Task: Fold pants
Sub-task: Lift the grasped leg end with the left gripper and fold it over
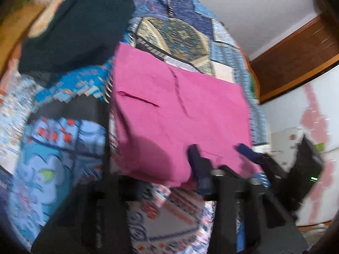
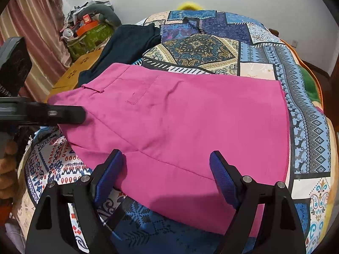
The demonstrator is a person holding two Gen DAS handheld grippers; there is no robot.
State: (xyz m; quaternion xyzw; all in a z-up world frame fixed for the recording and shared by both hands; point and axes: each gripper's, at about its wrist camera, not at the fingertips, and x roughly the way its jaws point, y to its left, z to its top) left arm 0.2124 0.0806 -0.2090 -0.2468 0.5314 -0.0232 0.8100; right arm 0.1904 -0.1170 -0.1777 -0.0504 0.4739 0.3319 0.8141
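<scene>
Both looking steeply down, close over the pink pants [image 2: 180,127] from adjacent edges; left view blurred; shared: pants, patchwork bedspread [image 2: 211,48].

Bright, even indoor light, source unseen. Left wrist view smeared by motion blur and blocky; right wrist view sharp. Strong fisheye bending with dark corners. Soft shadows on pink pants [image 2: 190,127] near the tools.

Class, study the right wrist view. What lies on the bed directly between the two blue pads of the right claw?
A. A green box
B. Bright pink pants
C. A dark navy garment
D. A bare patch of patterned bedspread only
B: the pink pants spread across the patterned bedspread and run between the pads of the open right claw; the dark garment lies farther back.
</scene>
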